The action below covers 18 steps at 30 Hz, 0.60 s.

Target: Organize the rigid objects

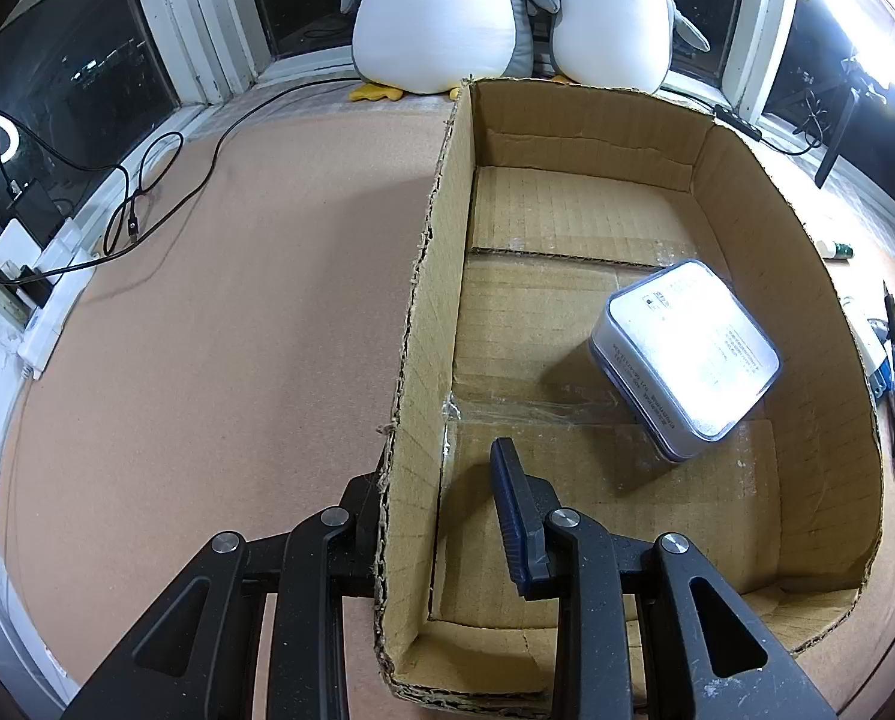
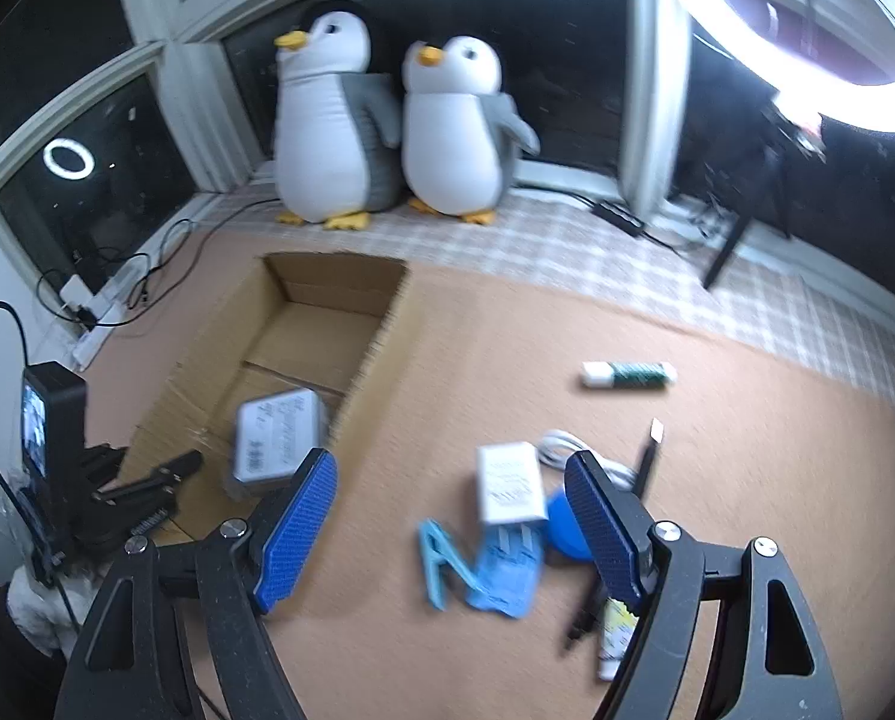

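silver tin (image 1: 684,357) lies in cardboard box (image 1: 429,324)

This looks like a room in a home, set up for recording. Two plush penguins (image 2: 387,126) sit on a checked cloth (image 2: 597,252) at a bay window (image 2: 87,138) with white frames, dark outside. A ring light (image 2: 807,60) on a stand shines at the right. A power strip (image 1: 45,300) with chargers and cables lies at the edge of the cork-coloured surface (image 1: 237,300).
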{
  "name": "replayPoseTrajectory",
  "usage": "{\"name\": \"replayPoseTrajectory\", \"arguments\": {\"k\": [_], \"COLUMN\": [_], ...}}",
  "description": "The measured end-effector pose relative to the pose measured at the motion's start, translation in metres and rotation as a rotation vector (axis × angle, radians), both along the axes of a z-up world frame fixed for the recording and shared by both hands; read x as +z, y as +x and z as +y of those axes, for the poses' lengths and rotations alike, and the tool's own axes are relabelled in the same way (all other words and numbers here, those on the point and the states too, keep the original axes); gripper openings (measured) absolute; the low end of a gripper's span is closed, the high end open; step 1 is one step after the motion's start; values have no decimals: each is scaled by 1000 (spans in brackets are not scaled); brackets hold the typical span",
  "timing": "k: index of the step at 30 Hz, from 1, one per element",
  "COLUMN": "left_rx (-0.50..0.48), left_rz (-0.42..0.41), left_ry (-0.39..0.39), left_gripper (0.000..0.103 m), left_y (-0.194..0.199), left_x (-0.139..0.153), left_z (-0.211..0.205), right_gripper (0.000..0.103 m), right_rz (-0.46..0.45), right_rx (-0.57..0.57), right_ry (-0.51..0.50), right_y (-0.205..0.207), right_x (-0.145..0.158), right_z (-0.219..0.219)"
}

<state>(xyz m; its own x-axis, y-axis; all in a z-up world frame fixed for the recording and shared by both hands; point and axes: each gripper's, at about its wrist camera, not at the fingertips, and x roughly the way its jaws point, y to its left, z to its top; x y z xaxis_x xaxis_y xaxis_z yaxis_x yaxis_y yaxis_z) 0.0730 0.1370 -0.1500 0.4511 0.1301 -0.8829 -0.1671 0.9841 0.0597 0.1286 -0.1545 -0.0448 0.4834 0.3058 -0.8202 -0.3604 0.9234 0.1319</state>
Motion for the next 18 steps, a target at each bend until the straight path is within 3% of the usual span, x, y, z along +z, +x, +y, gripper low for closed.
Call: {"name": "replayPoseTrajectory", "arguments": {"k": [10,18], "left_rx": [2,2], "left_rz": [0,1], "left_ry": [-1,-1], "left_gripper": [30,31], "left_y": [0,1], "left_x": [0,0], "left_z": [0,0], "right_gripper": [75,75], "right_rz": [43,55], "right_rx": [-64,-43], "right_ry": [-49,-111], "right_y": [7,18], "right_x": [-27,-45], "right_z": [-34,-18]}}
